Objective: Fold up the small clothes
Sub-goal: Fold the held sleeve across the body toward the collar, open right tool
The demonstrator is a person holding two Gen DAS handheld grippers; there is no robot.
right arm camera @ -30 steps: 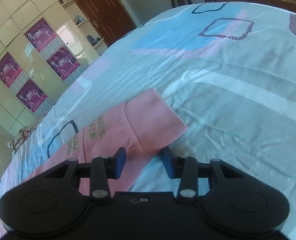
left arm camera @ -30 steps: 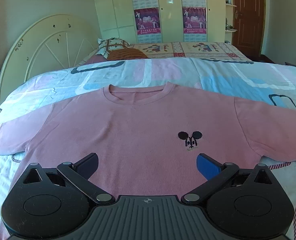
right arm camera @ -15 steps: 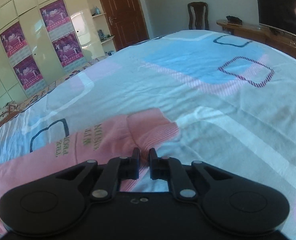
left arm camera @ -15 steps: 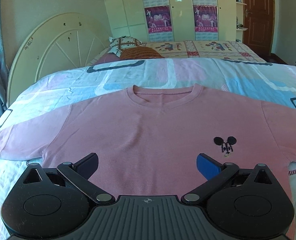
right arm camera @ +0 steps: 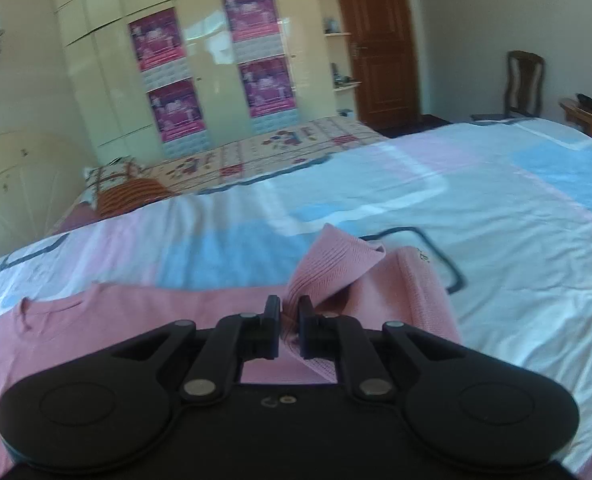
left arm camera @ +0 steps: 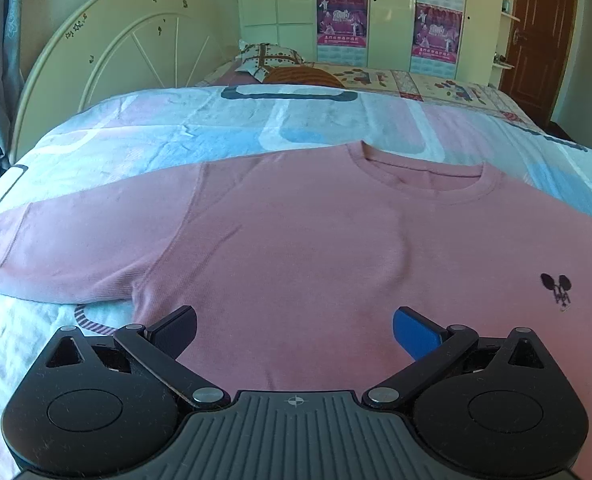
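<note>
A pink shirt (left arm camera: 316, 248) is seen spread front-up across the bed (left arm camera: 216, 128), collar (left arm camera: 424, 180) toward the far edge, where pillows (left arm camera: 272, 60) are piled. One sleeve (left arm camera: 76, 248) is laid out flat toward the headboard (left arm camera: 128, 52) end, its cuff at the left border of the left wrist view. A small dark mouse-head logo (left arm camera: 558, 290) is shown on the chest, near the right border of that view.

The left gripper (left arm camera: 295, 330) is held above the lower body of the shirt, jaws spread wide, nothing between them; whether cloth is touched cannot be told.

Over on the right wrist view, the right gripper (right arm camera: 288, 326) is nearly closed, and the ribbed cuff (right arm camera: 336, 268) of the other sleeve (right arm camera: 412, 292) is pinched between the fingers. The cuff is lifted off the bed and stands up past the fingertips, while the rest of that sleeve is bunched just beside it, over the shirt's near side. This view is slightly blurred. A wardrobe (right arm camera: 200, 60) with purple posters (right arm camera: 156, 44) and a brown door (right arm camera: 376, 40) are seen beyond the bed.
</note>
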